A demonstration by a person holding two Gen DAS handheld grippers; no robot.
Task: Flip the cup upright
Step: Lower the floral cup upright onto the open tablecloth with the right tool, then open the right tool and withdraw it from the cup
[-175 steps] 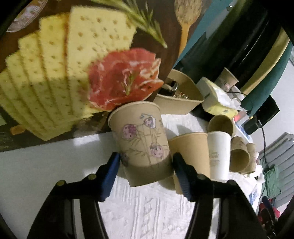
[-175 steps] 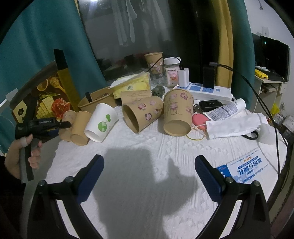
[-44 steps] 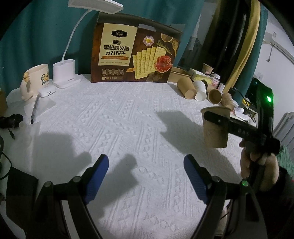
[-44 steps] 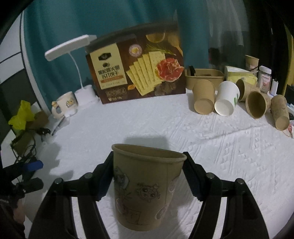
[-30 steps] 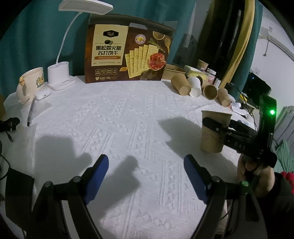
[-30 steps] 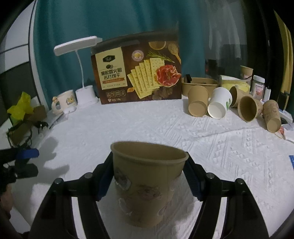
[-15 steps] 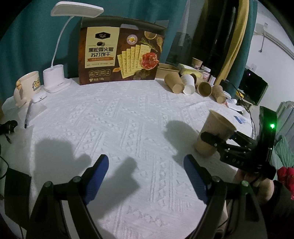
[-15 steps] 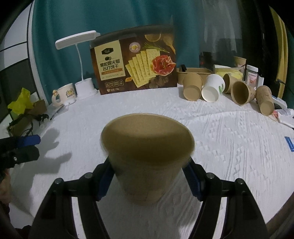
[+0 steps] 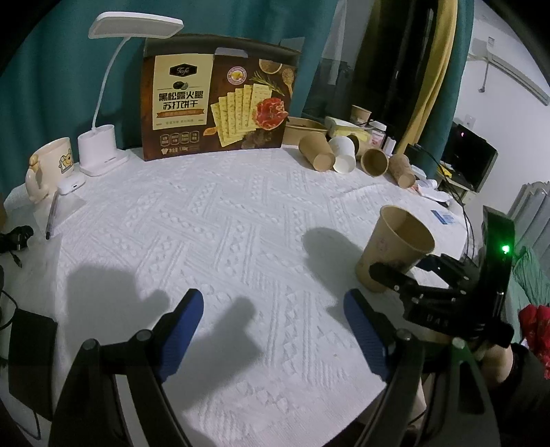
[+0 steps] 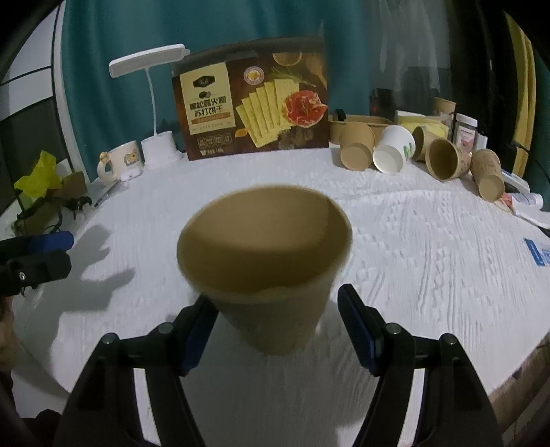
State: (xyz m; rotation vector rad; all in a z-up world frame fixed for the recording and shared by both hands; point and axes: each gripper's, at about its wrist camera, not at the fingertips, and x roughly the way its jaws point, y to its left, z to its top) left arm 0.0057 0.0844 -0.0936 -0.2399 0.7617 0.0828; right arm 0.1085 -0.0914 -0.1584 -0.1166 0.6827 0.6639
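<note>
The cup (image 10: pixel 264 254) is seen to be of matt brown paper. The tabletop (image 9: pixel 220 220) is covered by white cloth, rough with a raised woven pattern. At twelve o'clock, glossy printed cardboard is shown by the cracker box (image 9: pixel 220 99). Matt blue pads are carried on the black plastic right claw (image 10: pixel 278 326).

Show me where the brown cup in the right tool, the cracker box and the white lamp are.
brown cup (image 10: pixel 271 309), right wrist view, on its side wall.
cracker box (image 9: pixel 220 103), left wrist view, on its printed front.
white lamp (image 9: pixel 135 25), left wrist view, on its flat head.
</note>
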